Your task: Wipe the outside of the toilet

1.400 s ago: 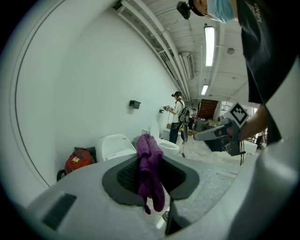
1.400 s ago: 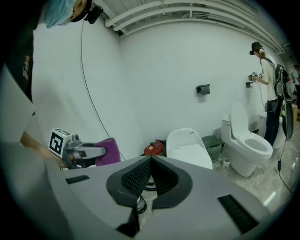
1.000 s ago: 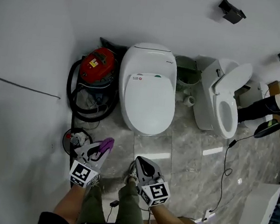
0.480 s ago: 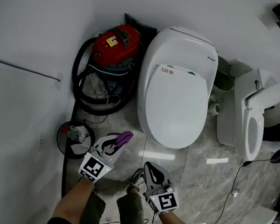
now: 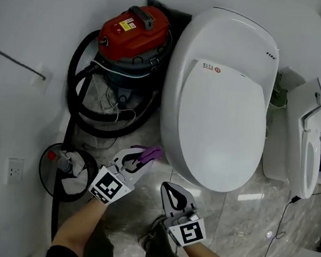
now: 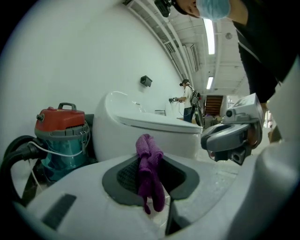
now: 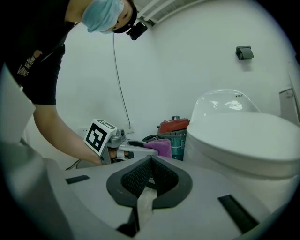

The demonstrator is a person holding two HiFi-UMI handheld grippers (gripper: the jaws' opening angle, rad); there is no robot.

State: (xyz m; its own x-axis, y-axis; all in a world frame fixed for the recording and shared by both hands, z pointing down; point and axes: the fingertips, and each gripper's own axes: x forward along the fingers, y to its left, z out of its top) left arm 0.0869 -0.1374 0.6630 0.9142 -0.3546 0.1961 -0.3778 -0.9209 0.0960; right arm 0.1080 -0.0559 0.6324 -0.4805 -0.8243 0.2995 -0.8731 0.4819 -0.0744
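A large white toilet (image 5: 221, 97) with its lid down fills the middle of the head view; it also rises ahead in the left gripper view (image 6: 140, 131) and at the right of the right gripper view (image 7: 243, 136). My left gripper (image 5: 146, 157) is shut on a folded purple cloth (image 5: 151, 153), which hangs between its jaws (image 6: 149, 173) a short way from the bowl's front left side. My right gripper (image 5: 170, 192) is shut with nothing in it, low and just in front of the bowl's rim. The purple cloth (image 7: 159, 146) shows from the right gripper's side too.
A red and teal vacuum cleaner (image 5: 133, 41) with a black hose (image 5: 78, 116) stands left of the toilet against the wall. A round black bin (image 5: 63, 171) with a bottle and rags sits at lower left. A second toilet (image 5: 305, 147) with raised seat stands at right.
The view has closed in on the toilet, which now looks much larger. Both grippers have moved forward toward the bowl's front, the left still holding the purple cloth.
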